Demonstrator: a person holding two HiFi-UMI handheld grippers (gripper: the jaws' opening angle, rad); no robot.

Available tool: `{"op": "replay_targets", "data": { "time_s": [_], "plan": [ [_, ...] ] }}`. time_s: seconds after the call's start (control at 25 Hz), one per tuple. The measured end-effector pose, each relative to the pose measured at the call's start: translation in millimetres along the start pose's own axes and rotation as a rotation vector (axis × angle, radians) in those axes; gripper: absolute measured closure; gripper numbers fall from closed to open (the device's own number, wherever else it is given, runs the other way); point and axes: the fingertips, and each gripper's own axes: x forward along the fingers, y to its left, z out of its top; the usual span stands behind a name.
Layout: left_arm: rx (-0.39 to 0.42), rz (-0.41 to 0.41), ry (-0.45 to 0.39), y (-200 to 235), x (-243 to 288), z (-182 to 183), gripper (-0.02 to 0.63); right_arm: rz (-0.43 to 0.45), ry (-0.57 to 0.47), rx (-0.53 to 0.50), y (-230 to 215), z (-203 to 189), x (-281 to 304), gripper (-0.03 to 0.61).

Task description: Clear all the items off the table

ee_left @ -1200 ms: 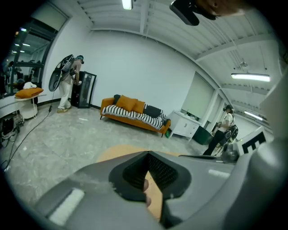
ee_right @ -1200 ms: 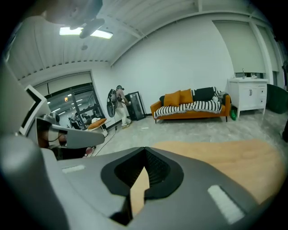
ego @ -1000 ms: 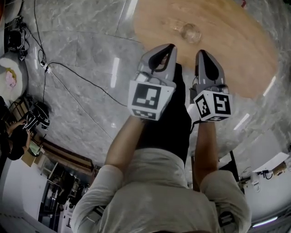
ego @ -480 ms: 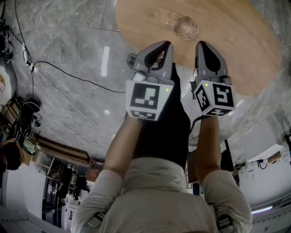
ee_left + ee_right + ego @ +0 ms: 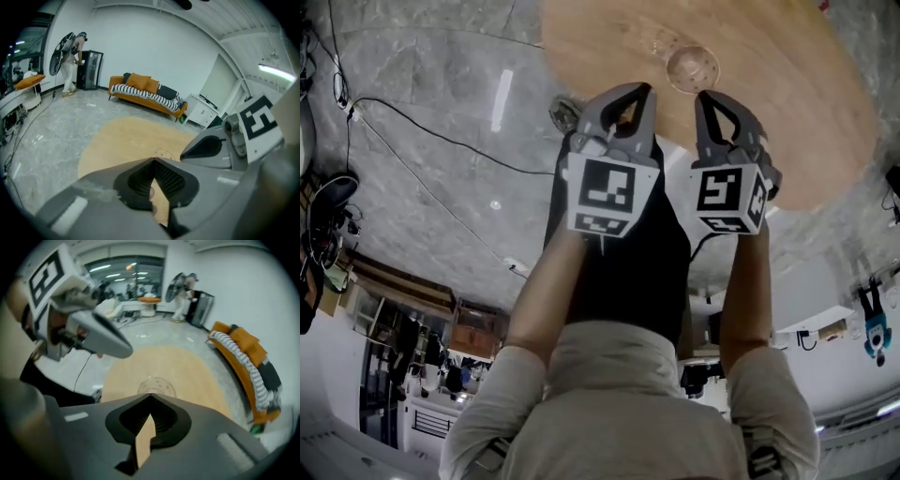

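Observation:
A clear glass bowl stands on the round wooden table, near its close edge. It is the only item I see on the table. Both grippers are held side by side just short of it, above the table's near rim. My left gripper is shut, its tips touching, with nothing between them. My right gripper is shut and empty too, its tips just below the bowl in the head view. In the right gripper view the bowl sits straight beyond the closed tips. It shows only faintly in the left gripper view.
Grey marble floor surrounds the table, with black cables trailing at the left. An orange sofa stands by the far wall. A person stands by a dark cabinet at the back. A small round object lies on the floor by the table.
Both grippers have moved forward to the table's near edge and closer to the glass bowl. The right gripper has turned so its marker cube faces up. Both stay shut.

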Motion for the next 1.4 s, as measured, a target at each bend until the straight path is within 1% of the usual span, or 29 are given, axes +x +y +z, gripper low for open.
{"op": "replay_targets", "data": {
  "time_s": [0.04,0.08,0.12,0.16,0.24,0.4,0.56,0.64,0.68,0.72,0.8,0.92,1.2,1.4],
  "plan": [
    [-0.028,-0.016,0.010,-2.5,3.6,-3.9,0.594,0.050,0.052,-0.104,8.5,-6.2,3.5,0.572],
    [-0.053,-0.030,0.020,-4.2,7.1,-7.9,0.593,0.082,0.091,-0.187,14.4,-10.9,6.3,0.572],
    [-0.067,-0.036,0.029,-4.8,10.2,-11.4,0.593,0.092,0.114,-0.248,16.8,-13.3,8.5,0.572],
    [-0.068,-0.038,0.036,-4.5,12.9,-14.3,0.593,0.088,0.126,-0.289,17.0,-14.1,10.8,0.571],
    [-0.061,-0.038,0.047,-2.9,17.4,-18.6,0.594,0.075,0.138,-0.331,16.2,-15.9,16.2,0.571],
    [-0.083,-0.056,0.059,-1.6,24.1,-26.4,0.593,0.071,0.159,-0.337,19.5,-25.5,26.8,0.571],
    [-0.057,-0.050,0.081,-2.7,26.7,-36.1,0.593,0.059,0.160,-0.334,20.8,-28.6,27.4,0.571],
    [-0.064,-0.047,0.093,-1.9,26.7,-41.0,0.592,0.076,0.150,-0.325,24.8,-26.9,27.1,0.569],
    [-0.066,-0.044,0.099,-0.6,26.9,-43.3,0.593,0.090,0.148,-0.319,27.6,-26.0,27.9,0.552],
    [-0.067,-0.041,0.104,1.0,27.4,-45.1,0.593,0.103,0.149,-0.316,30.1,-25.2,29.3,0.521],
    [-0.069,-0.039,0.110,4.2,28.4,-46.6,0.592,0.118,0.158,-0.323,33.1,-24.2,32.9,0.514],
    [-0.075,-0.040,0.112,5.4,27.3,-46.5,0.592,0.117,0.167,-0.345,34.0,-22.9,36.3,0.502],
    [-0.084,-0.042,0.095,8.3,25.7,-43.1,0.593,0.109,0.219,-0.383,31.8,-23.7,52.6,0.502],
    [-0.101,-0.038,0.096,14.3,23.2,-47.8,0.593,0.113,0.240,-0.399,36.3,-21.2,59.7,0.506]
  ]
}}
